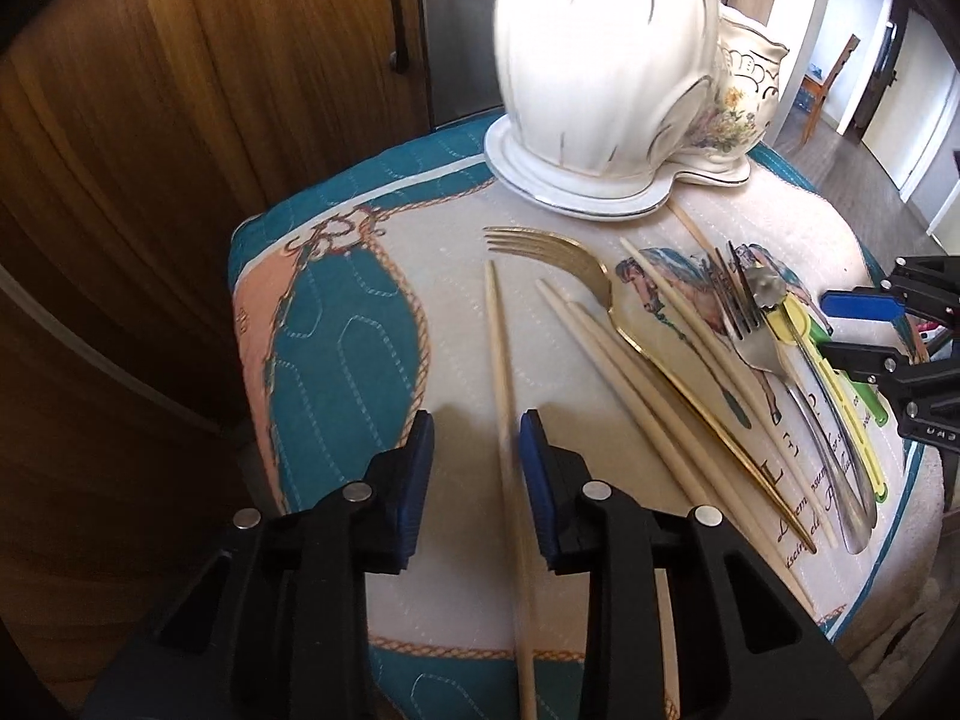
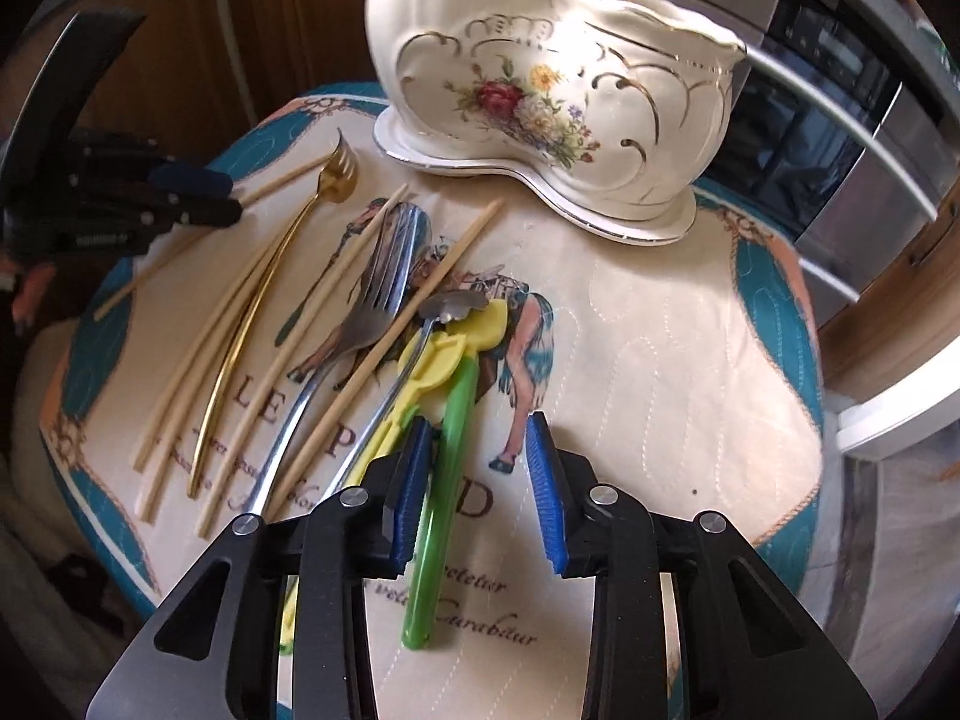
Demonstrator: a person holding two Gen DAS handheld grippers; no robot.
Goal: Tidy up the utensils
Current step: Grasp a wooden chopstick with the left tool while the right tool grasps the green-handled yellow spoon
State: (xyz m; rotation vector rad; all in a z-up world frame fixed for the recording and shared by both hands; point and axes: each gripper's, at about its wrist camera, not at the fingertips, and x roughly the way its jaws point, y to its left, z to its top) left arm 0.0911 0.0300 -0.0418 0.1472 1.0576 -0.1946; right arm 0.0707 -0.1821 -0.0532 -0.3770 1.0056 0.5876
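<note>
Grippers (image 1: 471,462) (image 2: 480,468) angled steeply down

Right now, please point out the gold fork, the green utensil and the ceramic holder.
gold fork (image 1: 543,249), left wrist view, on its tines.
green utensil (image 2: 447,462), right wrist view, on its handle.
ceramic holder (image 2: 540,60), right wrist view, on its flowered wall.

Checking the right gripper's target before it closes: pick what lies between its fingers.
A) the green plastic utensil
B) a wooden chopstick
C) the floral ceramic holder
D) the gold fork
A: in the right wrist view the green plastic utensil runs up between the right gripper fingers, hard against the left pad, while the right pad stands clear.
</note>
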